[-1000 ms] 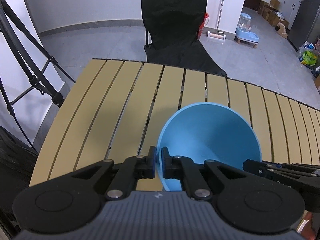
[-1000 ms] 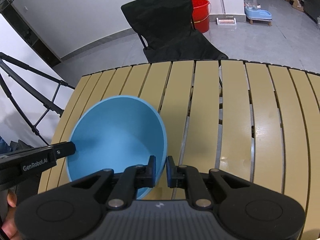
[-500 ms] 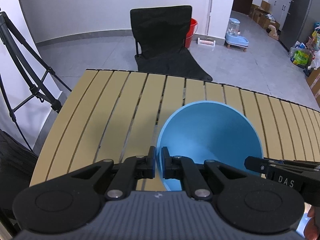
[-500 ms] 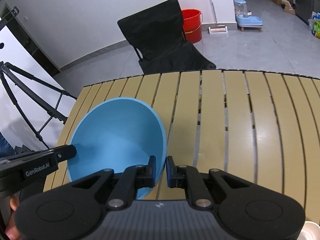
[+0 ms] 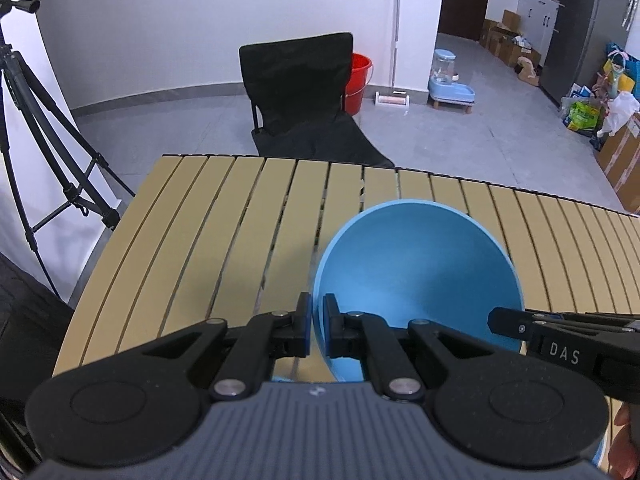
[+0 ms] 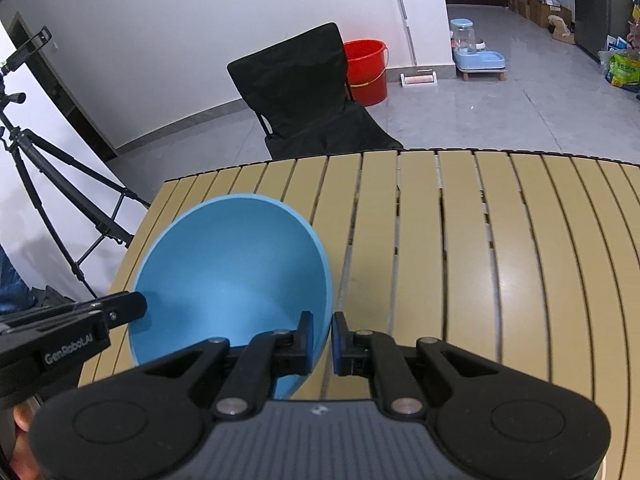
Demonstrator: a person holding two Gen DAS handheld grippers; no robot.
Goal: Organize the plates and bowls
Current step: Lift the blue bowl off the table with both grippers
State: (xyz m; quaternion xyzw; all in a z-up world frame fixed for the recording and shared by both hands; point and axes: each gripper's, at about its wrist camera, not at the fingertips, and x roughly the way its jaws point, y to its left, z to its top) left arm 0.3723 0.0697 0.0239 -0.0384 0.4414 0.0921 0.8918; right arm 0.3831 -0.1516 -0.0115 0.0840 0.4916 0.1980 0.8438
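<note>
A light blue bowl (image 5: 416, 268) hangs tilted above the slatted tan table (image 5: 224, 216), held by both grippers at once. My left gripper (image 5: 317, 322) is shut on the bowl's left rim. My right gripper (image 6: 320, 340) is shut on the opposite rim of the same blue bowl (image 6: 232, 268). The right gripper's tip (image 5: 504, 322) shows at the bowl's right edge in the left wrist view, and the left gripper's tip (image 6: 128, 306) at its left edge in the right wrist view. The bowl is empty inside.
A black folding chair (image 5: 304, 96) stands behind the table's far edge, a red bucket (image 6: 366, 70) behind it. A tripod (image 5: 36, 120) stands off the table's left side. A blue pet feeder (image 5: 450, 84) and boxes sit on the floor far right.
Both grippers have risen and drawn back with the bowl between them. More of the table top, the chair and the room beyond now shows. The grips on the rim are unchanged.
</note>
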